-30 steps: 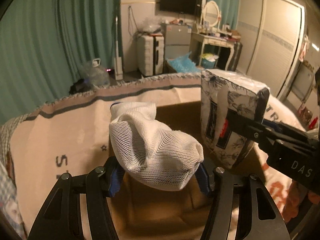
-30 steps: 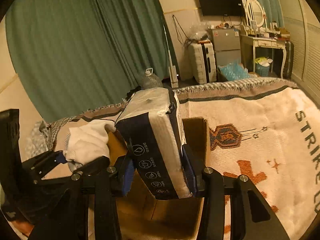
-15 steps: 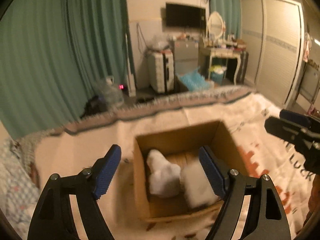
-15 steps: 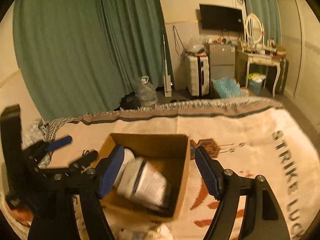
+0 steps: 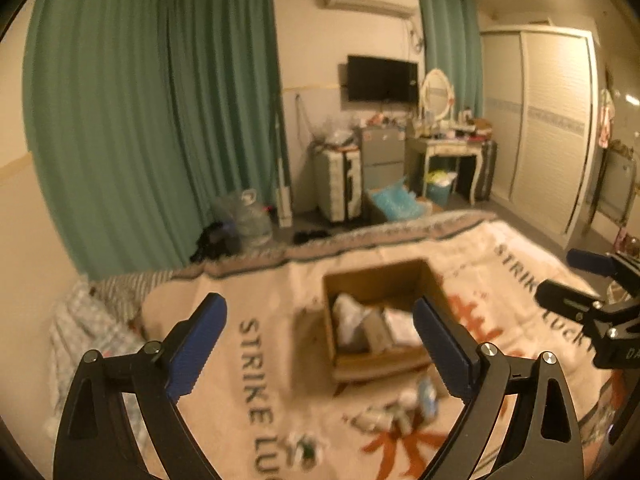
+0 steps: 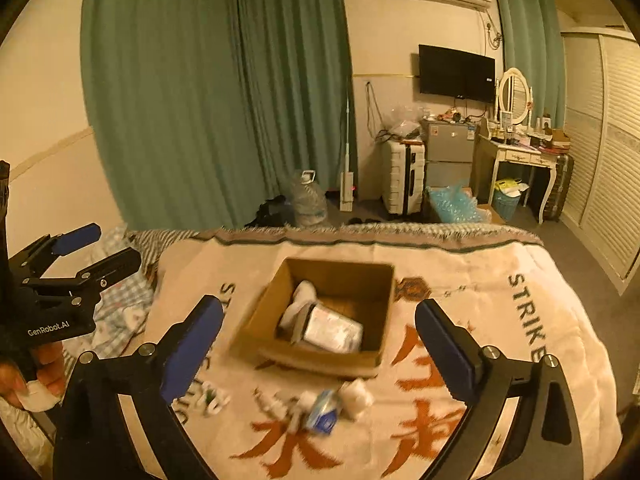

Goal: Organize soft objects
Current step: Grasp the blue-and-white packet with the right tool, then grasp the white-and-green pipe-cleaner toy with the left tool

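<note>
Cream blanket [image 6: 500, 280] "STRIKE" (blurred, perhaps "LUCK") | "GenRobot.AI" left hand-held gripper [image 6: 98, 246], right [image 6: 318, 340]: both released

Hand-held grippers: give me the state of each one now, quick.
Left hand-held gripper: open, holding nothing.
Right hand-held gripper: open, holding nothing.

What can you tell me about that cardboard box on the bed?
The cardboard box is plain brown, open at the top, sitting flat on the printed blanket. Inside lie a white sock and a wrapped tissue pack, leaning together. Small items lie scattered on the blanket in front. Neither gripper touches it.
</note>
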A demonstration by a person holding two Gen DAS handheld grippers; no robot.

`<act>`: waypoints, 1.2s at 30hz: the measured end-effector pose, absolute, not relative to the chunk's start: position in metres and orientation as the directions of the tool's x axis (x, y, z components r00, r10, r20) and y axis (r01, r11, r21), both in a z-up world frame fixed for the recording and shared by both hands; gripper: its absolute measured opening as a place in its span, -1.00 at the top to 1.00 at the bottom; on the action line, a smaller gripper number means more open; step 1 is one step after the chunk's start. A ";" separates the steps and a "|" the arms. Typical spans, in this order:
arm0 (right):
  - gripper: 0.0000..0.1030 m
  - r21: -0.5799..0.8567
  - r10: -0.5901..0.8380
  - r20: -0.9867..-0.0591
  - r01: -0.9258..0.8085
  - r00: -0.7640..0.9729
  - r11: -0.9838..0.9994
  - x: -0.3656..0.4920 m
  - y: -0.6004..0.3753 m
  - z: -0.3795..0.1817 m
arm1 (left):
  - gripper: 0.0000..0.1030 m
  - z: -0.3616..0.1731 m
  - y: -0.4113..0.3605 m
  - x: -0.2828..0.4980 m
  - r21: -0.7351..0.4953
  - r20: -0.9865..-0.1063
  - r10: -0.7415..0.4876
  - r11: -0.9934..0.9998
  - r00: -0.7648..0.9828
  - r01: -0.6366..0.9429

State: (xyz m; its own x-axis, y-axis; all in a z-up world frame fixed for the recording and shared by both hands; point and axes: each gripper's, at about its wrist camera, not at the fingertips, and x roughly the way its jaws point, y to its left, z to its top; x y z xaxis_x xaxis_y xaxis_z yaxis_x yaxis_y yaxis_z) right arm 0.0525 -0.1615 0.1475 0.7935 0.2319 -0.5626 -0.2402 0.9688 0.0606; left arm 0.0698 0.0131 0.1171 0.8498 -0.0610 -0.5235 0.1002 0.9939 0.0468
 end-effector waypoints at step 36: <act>0.55 0.032 0.085 -0.863 -0.115 0.498 0.993 0.111 -0.138 -0.130 | -0.73 -0.181 0.059 0.099 -0.105 -0.846 -0.078 0.994 0.528 -0.022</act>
